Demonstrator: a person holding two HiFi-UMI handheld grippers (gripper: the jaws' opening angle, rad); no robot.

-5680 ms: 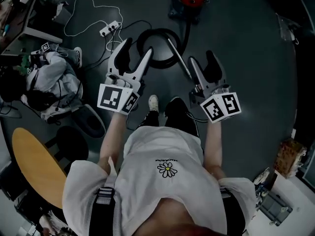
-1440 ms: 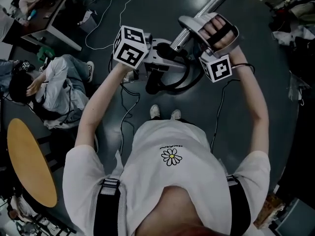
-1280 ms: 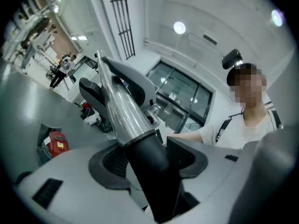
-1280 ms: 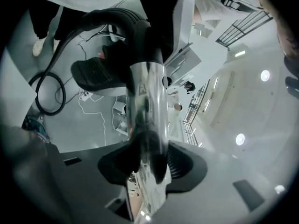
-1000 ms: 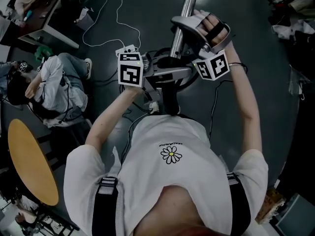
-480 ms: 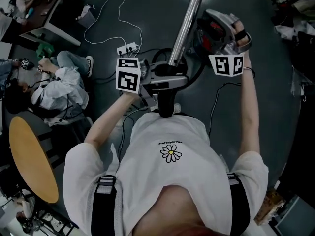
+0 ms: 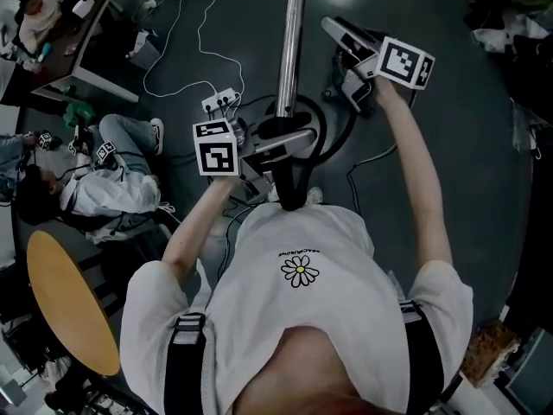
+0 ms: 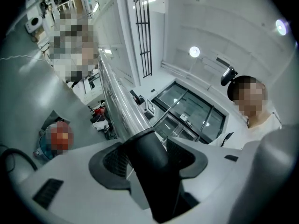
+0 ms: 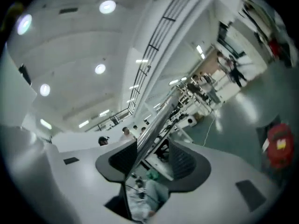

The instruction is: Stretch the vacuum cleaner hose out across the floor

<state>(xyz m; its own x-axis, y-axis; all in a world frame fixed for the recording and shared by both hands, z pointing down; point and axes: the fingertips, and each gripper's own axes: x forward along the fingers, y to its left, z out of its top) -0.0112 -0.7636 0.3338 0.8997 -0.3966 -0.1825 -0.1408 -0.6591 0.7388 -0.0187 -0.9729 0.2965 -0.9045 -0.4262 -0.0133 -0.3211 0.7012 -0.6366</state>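
The vacuum's chrome tube [image 7: 290,41] points away from me above the floor. Its black handle end [image 7: 292,180] sits between the jaws of my left gripper [image 7: 283,142], which is shut on it. In the left gripper view both pads press on the handle [image 8: 150,171], and the tube [image 8: 117,106] runs on beyond it. My right gripper [image 7: 342,52] stands open just right of the tube; its jaws have just been opening. In the right gripper view the tube [image 9: 159,120] shows between the jaws of the right gripper [image 9: 149,162], unpressed. The black hose [image 7: 321,135] lies looped on the floor. The red vacuum body [image 9: 280,146] stands further off.
A white power strip [image 7: 221,102] with its cable lies on the dark floor left of the hose. A person [image 7: 95,188] sits on the floor at the left. A round yellow table [image 7: 69,301] is at lower left and a desk [image 7: 78,24] at upper left.
My right gripper has let go of the chrome tube and moved off to its right. The tube has swung to point straight away from me. My left gripper keeps its hold and has sunk a little.
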